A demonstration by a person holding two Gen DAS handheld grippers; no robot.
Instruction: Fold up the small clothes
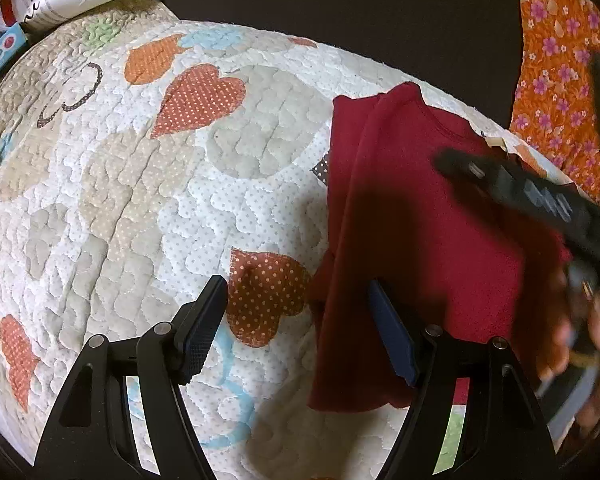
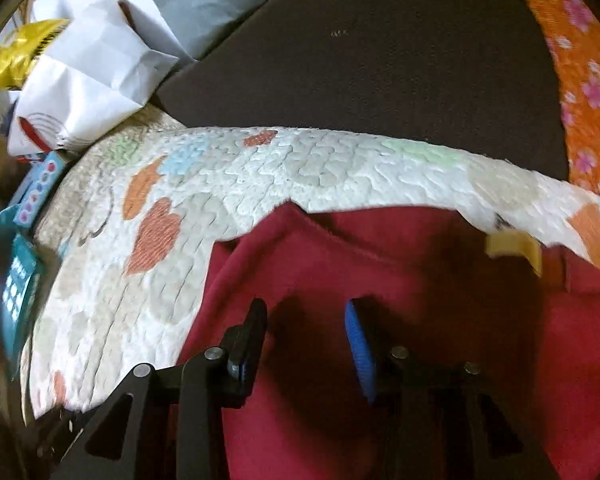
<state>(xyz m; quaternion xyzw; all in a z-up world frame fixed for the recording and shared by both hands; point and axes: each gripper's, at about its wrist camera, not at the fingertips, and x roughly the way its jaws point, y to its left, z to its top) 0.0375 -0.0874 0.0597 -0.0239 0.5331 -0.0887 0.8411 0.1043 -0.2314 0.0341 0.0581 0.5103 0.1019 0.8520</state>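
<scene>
The red garment point(image 1: 420, 220) looks light, soft and limp; best pinched at an edge; left gripper point(image 1: 300, 328) and right gripper point(image 2: 306, 344) jaws both stand apart, holding nothing.

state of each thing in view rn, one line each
red shirt: lying on the quilt, one side folded over
quilt: spread flat
left tool: open, empty, at the shirt's edge
right tool: open, empty, over the shirt
white bag: crumpled

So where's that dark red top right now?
The dark red top lies flat on the heart-patterned quilt, at the right in the left wrist view, and directly beneath the right gripper in the right wrist view.
</scene>
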